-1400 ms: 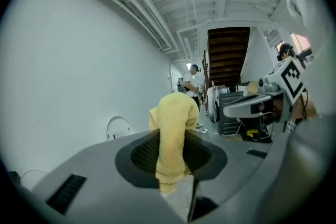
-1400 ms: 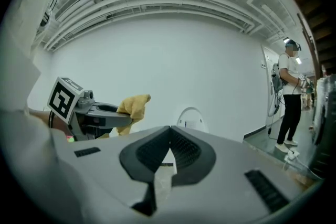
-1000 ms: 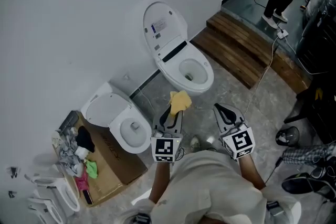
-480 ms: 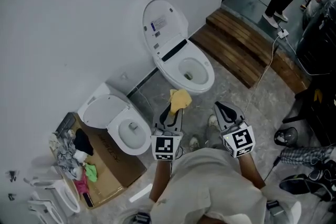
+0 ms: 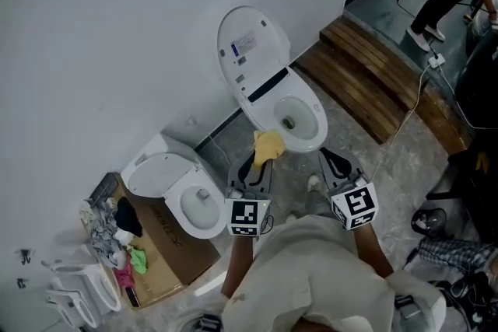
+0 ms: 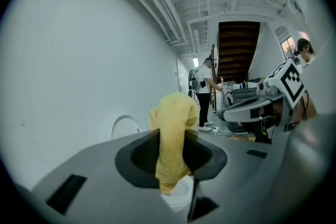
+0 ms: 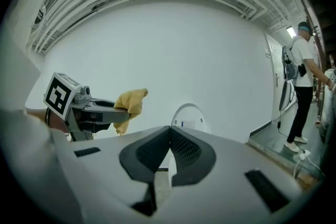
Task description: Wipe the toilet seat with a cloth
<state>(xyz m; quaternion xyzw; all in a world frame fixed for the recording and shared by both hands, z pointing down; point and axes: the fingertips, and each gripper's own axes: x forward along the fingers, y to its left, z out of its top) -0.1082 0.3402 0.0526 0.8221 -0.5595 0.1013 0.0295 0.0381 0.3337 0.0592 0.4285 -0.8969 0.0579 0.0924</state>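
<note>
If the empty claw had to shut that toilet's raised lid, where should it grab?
Probably the top edge of the lid, from the front: it stands raised, back toward the wall, leaving that free rim to pinch. The right claw is shut, so it must open first.

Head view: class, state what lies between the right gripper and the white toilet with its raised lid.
Nothing stands there: in the head view only bare grey stone floor separates the right gripper from the white toilet.
</note>
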